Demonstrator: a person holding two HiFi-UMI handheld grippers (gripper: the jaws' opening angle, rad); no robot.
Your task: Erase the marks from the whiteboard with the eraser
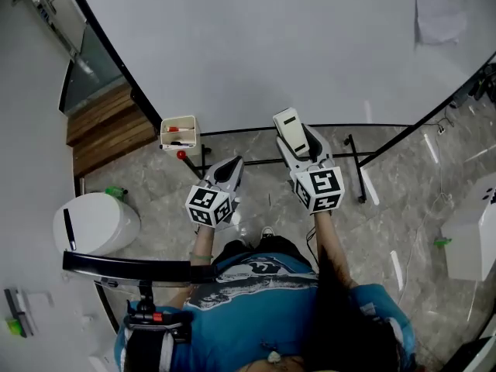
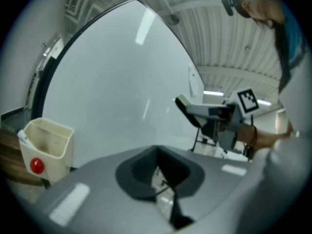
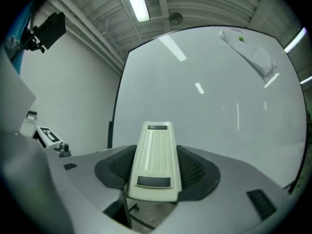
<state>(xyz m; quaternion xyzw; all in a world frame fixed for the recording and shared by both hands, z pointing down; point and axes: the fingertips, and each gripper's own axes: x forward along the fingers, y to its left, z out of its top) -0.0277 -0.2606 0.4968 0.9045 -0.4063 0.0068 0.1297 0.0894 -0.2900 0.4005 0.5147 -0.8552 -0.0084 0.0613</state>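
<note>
While the one eraser [image 3: 155, 155] sits pinched between the right gripper's [image 1: 301, 147] jaws, near the single whiteboard's [image 1: 271, 45] lower edge, the left gripper [image 1: 229, 169] hangs beside it, jaws pressed together on nothing. One cream box [image 1: 178, 132] hangs at the board's lower left, and one paper sheet [image 1: 440, 14] is stuck higher up.

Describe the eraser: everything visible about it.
The eraser is a long, cream, plastic-looking block with fine lengthwise ribs on its back and a dark rectangular patch near each end. The right gripper is shut on its lower half, with dark textured pads pressing both long sides. The eraser sticks out past the jaws and points at the whiteboard; whether it touches the board cannot be told. Its wiping face is hidden.
</note>
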